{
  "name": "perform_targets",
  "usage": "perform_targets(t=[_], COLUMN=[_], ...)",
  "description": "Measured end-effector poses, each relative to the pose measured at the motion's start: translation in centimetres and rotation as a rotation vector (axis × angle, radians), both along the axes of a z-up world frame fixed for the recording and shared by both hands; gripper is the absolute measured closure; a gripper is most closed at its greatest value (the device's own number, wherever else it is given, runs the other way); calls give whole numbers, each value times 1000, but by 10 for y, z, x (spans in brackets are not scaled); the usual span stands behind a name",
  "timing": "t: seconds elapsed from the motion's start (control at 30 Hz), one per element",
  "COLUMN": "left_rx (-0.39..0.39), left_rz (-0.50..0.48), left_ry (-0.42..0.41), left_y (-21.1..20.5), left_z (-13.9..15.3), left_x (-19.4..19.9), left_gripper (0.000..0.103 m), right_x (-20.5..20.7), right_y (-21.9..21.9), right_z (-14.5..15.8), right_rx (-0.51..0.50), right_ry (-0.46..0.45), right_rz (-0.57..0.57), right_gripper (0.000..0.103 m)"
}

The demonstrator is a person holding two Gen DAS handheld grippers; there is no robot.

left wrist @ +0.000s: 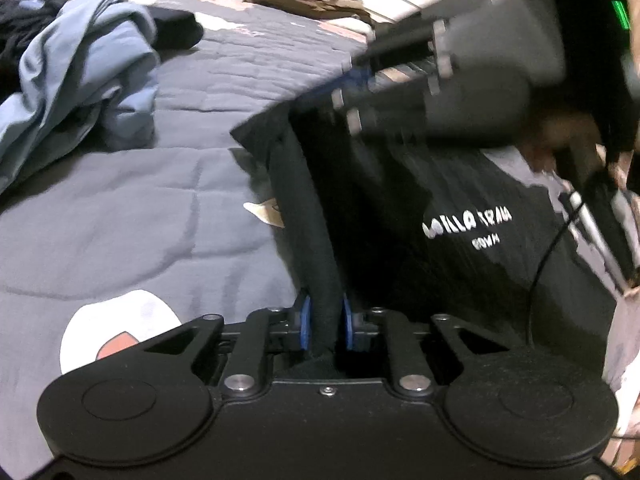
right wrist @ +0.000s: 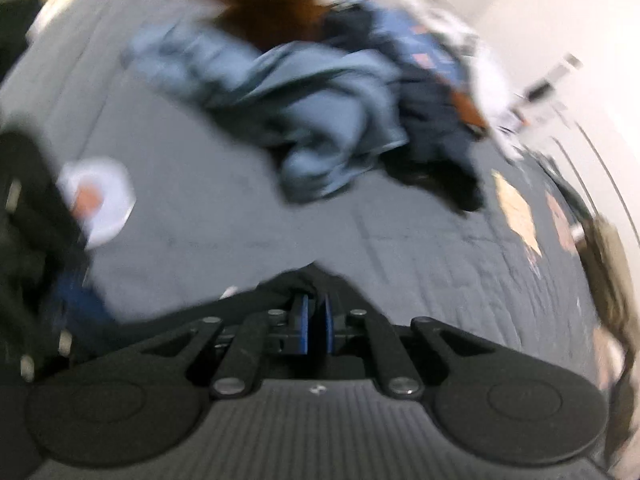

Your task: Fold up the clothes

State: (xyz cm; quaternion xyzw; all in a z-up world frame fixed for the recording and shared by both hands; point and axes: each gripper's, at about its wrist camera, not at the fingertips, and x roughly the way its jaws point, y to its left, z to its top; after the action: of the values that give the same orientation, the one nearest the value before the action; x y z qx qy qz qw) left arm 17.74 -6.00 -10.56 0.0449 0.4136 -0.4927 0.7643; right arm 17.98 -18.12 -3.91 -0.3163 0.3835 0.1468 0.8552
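Pinching black shirt [left wrist: 400, 200]: left gripper [left wrist: 325, 326] clamped on rolled edge, right gripper [right wrist: 316, 322] nearly shut on thin hem. Risk was hem slipping, shirt dropping onto quilt [left wrist: 140, 200].

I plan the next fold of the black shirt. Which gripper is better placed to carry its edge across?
Probably the right gripper: it is shut on the far edge of the black shirt. The left gripper pinches a bunched fold, anchoring it.
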Motion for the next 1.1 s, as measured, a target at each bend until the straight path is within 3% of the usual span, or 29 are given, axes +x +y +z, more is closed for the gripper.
perform_targets(t=[0.1,0.3,0.5,0.63,0.8,0.83,0.93,1.03,1.1], left_rx=[7,12,3,-28,-99,-117,-166,-211,-192], left_rz=[-15,-31,-19,10,57,68,100,133,123], left_ry=[-7,-14,-7,-13,10,18,31,39,37], left_y=[-2,-1,0,4,13,16,22,25,17], left_z=[-1,-1,-1,5,12,14,19,23,18], left_x=[-2,-3,0,2,9,12,17,20,17], left_gripper=[89,90,89,87,82,78,71,71,71], right_x=[6,23,18,11,8,8,2,-7,-13], right_y=[-19,-64,-56,-50,-51,-51,-55,-62,-65], right_z=[11,3,-12,-15,-20,-20,-9,6,9], right_rx=[108,350,190,148,177,178,173,162,136], right_ry=[-30,46,133,162,179,178,128,95,109], right_rz=[-105,-316,-185,-159,-163,-164,-180,-192,-186], right_gripper=[98,98,94,91,91,97,99,100,100])
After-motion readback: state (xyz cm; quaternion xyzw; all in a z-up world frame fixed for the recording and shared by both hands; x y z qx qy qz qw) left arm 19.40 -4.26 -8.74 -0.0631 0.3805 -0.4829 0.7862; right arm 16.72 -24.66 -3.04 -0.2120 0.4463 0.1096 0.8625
